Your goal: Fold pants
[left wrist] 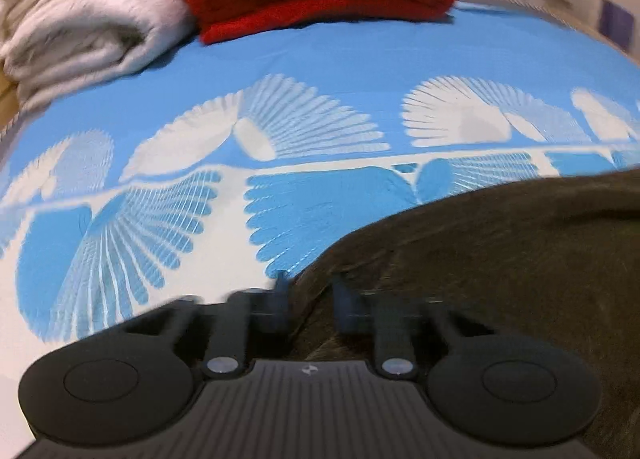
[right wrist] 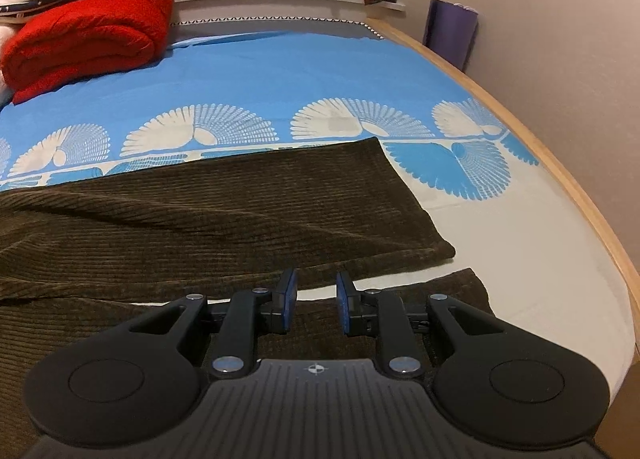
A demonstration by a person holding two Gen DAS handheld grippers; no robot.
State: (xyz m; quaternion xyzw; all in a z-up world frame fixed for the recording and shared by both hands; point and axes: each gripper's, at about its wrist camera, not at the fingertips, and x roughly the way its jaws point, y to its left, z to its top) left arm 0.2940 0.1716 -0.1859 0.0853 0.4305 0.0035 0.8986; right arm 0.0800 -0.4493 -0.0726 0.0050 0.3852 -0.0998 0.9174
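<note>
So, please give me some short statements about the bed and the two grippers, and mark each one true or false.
1. The pants are dark brown corduroy. True.
2. The right gripper is shut on a pant leg. False: its jaws are open, with nothing between them.
3. A folded red blanket lies at the far side of the bed. True.
4. The bedsheet is plain green. False: it is blue with white fan shapes.
5. The left gripper is near the edge of the pants. True.

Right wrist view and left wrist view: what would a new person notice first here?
Probably the red blanket, folded at the far left of the bed, against the blue sheet with white fan shapes. Next come the dark corduroy pants spread across the near part of the bed, with the right gripper open over the nearer leg's hem.
</note>
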